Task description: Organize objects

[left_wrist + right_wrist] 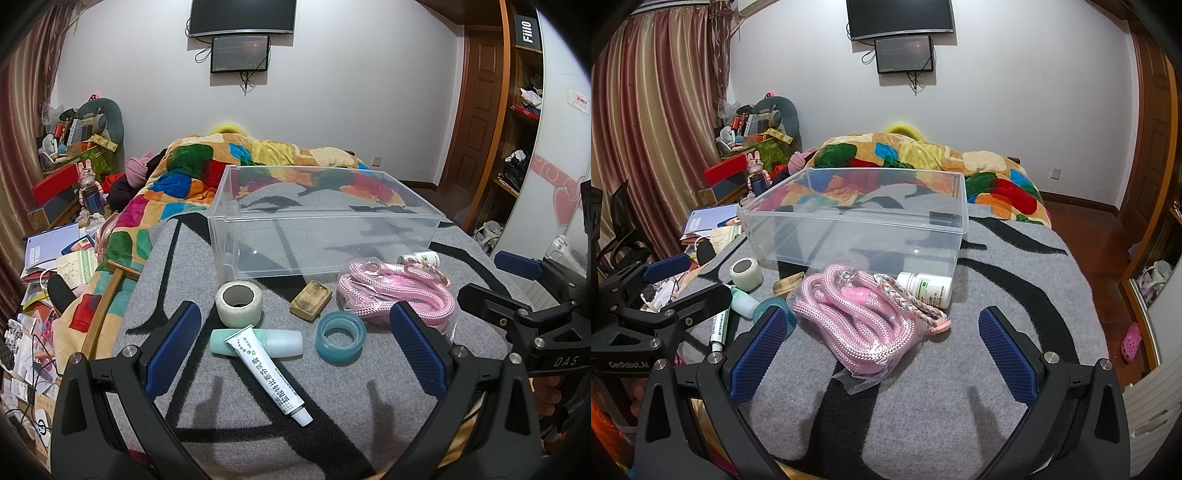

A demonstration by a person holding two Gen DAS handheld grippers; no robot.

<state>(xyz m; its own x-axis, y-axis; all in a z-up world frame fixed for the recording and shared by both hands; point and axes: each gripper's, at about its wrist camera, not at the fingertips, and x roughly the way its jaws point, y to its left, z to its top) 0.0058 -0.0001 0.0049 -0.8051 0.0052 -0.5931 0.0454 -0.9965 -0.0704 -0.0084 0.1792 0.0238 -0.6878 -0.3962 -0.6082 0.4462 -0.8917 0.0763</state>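
A clear plastic bin [325,221] [857,229] stands empty on the grey rug. In front of it lie a white gauze roll [239,302] [746,274], a tan block [310,299] [788,283], a teal tape ring [340,338], a mint tube [284,342], a white ointment tube [269,373] lying across it, a bagged pink rope [399,291] [860,321] and a white pill bottle [424,257] [927,288]. My left gripper [295,350] is open above the tubes. My right gripper [882,343] is open around the rope, above it.
The grey and black rug [1015,266] covers a bed with a colourful blanket [192,173] behind the bin. Cluttered papers and boxes [48,251] lie at the left. A wardrobe [521,122] and a wooden floor [1108,280] are at the right.
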